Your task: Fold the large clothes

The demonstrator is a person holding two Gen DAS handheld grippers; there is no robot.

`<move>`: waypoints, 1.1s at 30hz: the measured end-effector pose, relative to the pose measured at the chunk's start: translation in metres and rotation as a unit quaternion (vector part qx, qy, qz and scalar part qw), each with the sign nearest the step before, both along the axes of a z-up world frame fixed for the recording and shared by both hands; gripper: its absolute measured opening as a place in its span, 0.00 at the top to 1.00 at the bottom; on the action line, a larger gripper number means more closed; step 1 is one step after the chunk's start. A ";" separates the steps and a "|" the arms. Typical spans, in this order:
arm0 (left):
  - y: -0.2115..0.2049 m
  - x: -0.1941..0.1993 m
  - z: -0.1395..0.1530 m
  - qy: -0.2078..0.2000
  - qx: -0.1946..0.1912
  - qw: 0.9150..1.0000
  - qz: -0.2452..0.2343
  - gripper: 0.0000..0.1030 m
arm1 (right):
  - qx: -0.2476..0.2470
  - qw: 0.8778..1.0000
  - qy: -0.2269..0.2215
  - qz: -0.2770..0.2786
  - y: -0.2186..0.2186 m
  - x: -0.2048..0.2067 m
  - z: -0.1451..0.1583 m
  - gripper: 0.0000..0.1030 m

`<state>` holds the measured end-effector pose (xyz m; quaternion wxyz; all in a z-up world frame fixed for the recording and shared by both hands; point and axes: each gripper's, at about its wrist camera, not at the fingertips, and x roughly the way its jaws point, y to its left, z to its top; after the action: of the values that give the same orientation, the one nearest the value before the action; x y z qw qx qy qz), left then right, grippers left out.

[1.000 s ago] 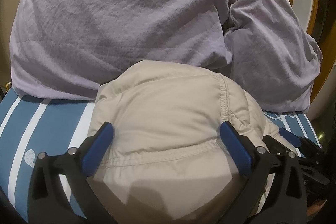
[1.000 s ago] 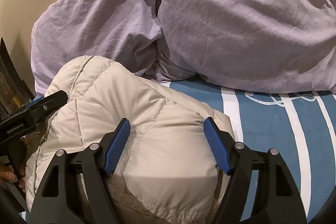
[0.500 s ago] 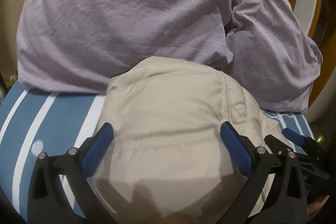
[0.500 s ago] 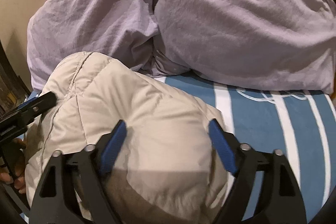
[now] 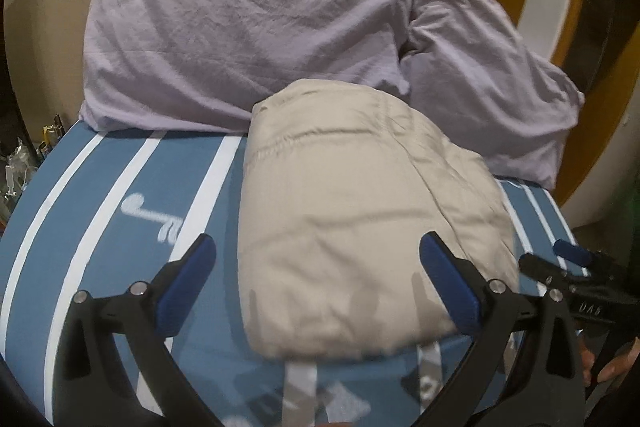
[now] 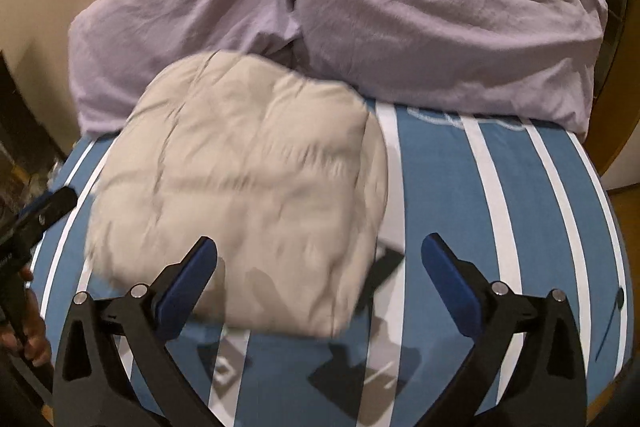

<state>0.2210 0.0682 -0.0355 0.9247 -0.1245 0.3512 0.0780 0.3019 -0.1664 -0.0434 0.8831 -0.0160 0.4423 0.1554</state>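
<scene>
Legible text: none confirmed. Pale characters on the right tongs (image 5: pixel 576 267) body in the left wrist view, too blurred to read. White motifs on the bed sheet (image 5: pixel 120 187): no lettering.

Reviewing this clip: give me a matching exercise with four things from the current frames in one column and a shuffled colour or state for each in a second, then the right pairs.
Things:
1. folded jacket
2. pillows
3. bed cover
4. right gripper

Descriptions:
A. blue with white stripes
B. lilac, heaped at the head of the bed
C. jaws wide, nothing between the pads
D. beige, lying in a compact bundle

Pairs: 1-D, 2-B, 3-A, 4-C
</scene>
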 end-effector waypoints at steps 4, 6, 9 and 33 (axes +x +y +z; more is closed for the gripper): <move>-0.010 -0.038 0.004 -0.002 -0.014 1.000 -0.007 0.02 | 0.007 1.000 0.017 0.009 -0.008 -0.036 -0.001 0.01; -0.014 -0.054 0.004 0.000 -0.020 1.000 -0.008 0.02 | 0.015 0.999 0.027 0.009 -0.012 -0.053 -0.001 0.01; -0.020 -0.071 0.003 0.003 -0.029 1.000 -0.009 0.02 | 0.020 0.999 0.032 0.007 -0.014 -0.073 -0.001 0.01; -0.037 -0.109 -0.011 0.033 -0.047 0.998 -0.018 0.02 | 0.043 0.998 0.037 0.023 -0.006 -0.104 -0.001 0.01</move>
<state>0.1117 0.0315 -0.0468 0.9069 -0.1588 0.3871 0.0492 0.1976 -0.1728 -0.0446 0.8624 0.0178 0.4668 0.1952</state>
